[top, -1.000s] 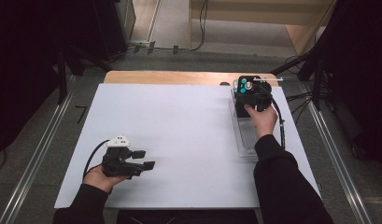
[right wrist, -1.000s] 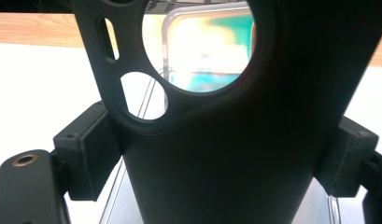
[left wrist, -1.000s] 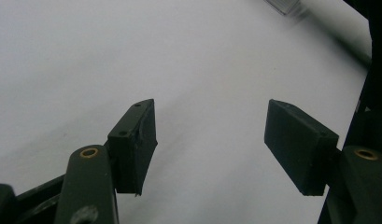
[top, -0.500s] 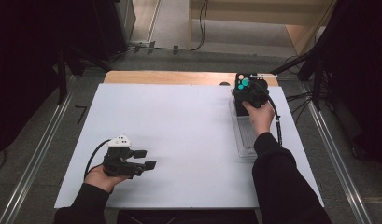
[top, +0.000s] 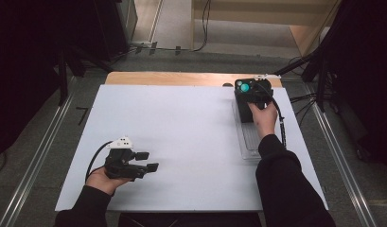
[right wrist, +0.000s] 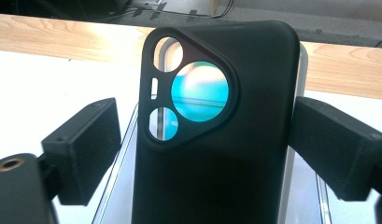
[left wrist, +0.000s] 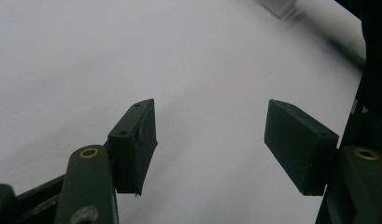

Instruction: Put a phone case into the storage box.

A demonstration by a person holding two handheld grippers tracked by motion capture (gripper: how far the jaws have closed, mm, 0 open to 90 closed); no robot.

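White tabletop (top: 181, 127) (dark room around): left gripper (top: 148, 161) jaws spread empty, right gripper (right wrist: 202, 135) jaws flanking phone case (right wrist: 212, 154).

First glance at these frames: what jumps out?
A black rubbery phone case with a triangular camera cut-out showing teal stands between the jaws of the right tongs, over a clear plastic tray at the right of the white table. Those jaws have just been opening; a gap shows on the left, while the right jaw sits against the case's edge. The left tongs rest open at the near left, holding nothing.
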